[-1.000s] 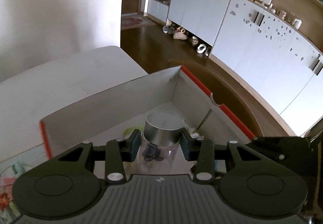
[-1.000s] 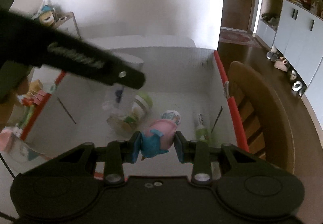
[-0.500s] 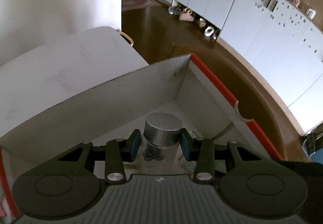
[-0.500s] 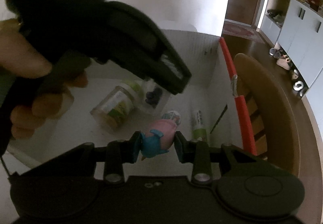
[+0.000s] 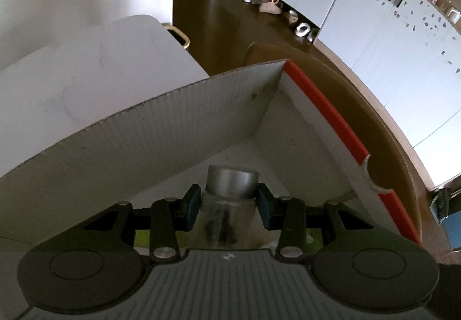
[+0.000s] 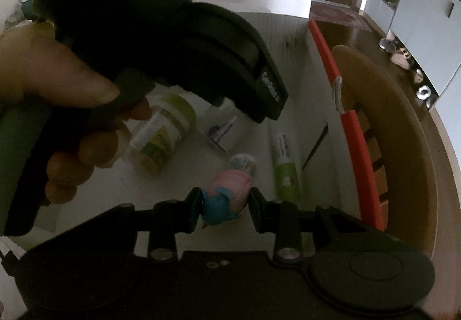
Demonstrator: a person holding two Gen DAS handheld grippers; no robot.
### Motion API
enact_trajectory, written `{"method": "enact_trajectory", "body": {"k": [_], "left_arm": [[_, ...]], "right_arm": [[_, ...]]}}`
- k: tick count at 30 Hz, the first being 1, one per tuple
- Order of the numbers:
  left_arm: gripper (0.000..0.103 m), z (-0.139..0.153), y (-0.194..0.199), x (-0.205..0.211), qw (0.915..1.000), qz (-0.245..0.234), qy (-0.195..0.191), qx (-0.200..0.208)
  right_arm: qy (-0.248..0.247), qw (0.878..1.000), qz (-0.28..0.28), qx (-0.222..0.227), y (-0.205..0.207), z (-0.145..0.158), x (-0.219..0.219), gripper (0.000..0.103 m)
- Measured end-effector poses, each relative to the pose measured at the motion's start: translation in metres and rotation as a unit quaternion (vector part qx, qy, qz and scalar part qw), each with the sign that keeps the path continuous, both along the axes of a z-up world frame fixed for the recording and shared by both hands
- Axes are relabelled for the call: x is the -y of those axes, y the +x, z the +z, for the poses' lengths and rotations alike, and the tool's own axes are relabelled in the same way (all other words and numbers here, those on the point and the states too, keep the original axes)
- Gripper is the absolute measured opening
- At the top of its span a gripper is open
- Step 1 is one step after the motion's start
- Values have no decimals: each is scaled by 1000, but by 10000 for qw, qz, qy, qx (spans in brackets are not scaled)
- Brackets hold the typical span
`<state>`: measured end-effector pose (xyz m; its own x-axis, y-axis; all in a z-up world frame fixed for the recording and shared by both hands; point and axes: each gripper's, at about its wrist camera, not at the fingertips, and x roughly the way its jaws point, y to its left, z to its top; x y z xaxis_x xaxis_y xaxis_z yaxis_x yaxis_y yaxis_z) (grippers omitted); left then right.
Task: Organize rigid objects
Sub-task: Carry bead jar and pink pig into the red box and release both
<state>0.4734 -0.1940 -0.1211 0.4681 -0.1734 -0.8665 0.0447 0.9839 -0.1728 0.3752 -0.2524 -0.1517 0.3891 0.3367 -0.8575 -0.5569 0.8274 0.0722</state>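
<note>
My left gripper (image 5: 229,206) is shut on a clear jar with a silver lid (image 5: 232,184), held low inside the white cardboard box (image 5: 178,129) near its far corner. Dark bits show through the jar's wall. In the right wrist view my right gripper (image 6: 226,209) is shut on a pink and blue toy figure (image 6: 227,199) above the box floor. The left gripper's black body (image 6: 178,40) and a hand (image 6: 66,106) fill the upper left of that view, with the clear jar (image 6: 223,125) partly hidden beneath them.
On the box floor lie a green-lidded jar (image 6: 164,132), a green and white tube (image 6: 285,167) and a small round patterned item (image 6: 243,163). The box's right rim is red (image 6: 350,121). A wooden chair (image 6: 403,132) stands just right of the box. White table (image 5: 86,69) lies beyond.
My left gripper has sunk with the silver-lidded jar into the box toward its far corner. In the right wrist view it now looms larger; the right gripper has dipped slightly with the toy.
</note>
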Motion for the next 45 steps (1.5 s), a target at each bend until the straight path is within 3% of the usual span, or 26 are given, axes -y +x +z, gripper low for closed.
{"method": "enact_trajectory", "body": {"k": [12, 16, 19, 22, 35, 45], "left_arm": [[41, -7, 3, 0, 9998, 29, 28, -219], [41, -6, -2, 2, 9997, -4, 90, -229], [42, 0, -6, 3, 9998, -32, 123, -123], [52, 8, -15, 3, 9999, -55, 102, -7], [52, 42, -54, -9, 9988, 133, -186, 442], [52, 75, -89, -18, 9958, 206, 25, 887]], "right_arm": [[6, 9999, -101, -125, 3, 1, 1, 37], [167, 9997, -118, -112, 2, 7, 8, 43], [290, 9995, -106, -91, -3, 12, 10, 49], [331, 9994, -87, -65, -9, 15, 14, 53], [507, 9983, -189, 236, -27, 45, 24, 62], [682, 9965, -187, 438, -48, 66, 23, 69]]}}
